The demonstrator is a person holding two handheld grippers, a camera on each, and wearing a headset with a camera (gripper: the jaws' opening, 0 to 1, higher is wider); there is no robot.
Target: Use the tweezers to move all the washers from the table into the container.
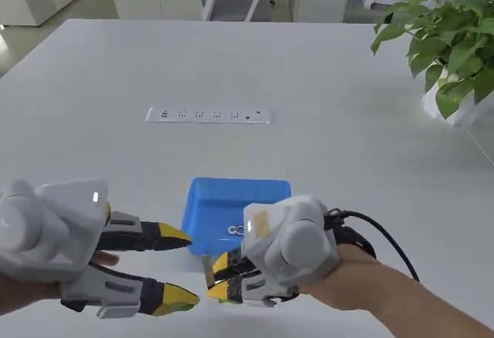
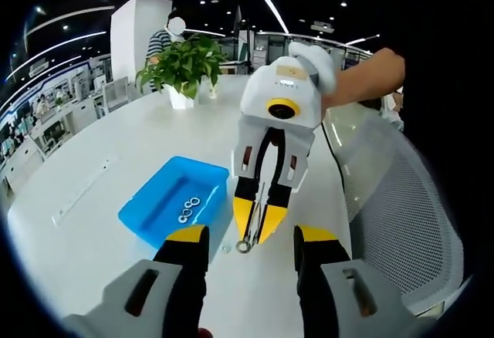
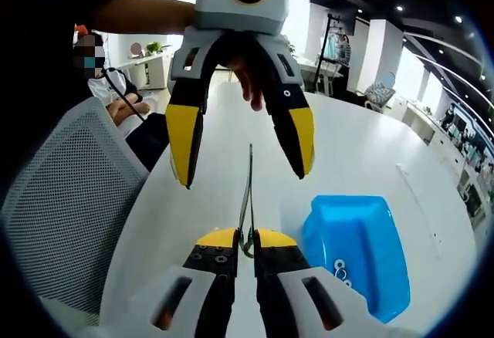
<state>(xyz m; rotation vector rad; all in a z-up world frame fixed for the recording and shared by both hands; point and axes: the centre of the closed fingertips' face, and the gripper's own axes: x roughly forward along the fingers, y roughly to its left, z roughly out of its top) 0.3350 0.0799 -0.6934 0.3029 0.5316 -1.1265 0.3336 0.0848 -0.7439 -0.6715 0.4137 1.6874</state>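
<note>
on my far left the left gripper [image 1: 187,268] hangs just over the white table [image 1: 324,122], its yellow-tipped jaws spread wide with nothing between them. beyond its tips sits the blue container [image 1: 231,187], with a few washers [image 1: 235,231] already lying on its floor near the front wall. just in front of the container, facing my left gripper tip to tip, the right gripper [image 1: 218,278] is clenched tight on the tweezers [image 3: 247,191], which jut out thin and straight between the jaws. one washer [image 2: 244,245] sits right at the tweezer points (i can't tell whether it is pinched or just lying on the table). further back lies a power strip [image 1: 208,115], and at far right stands a potted plant [image 1: 451,37].
</note>
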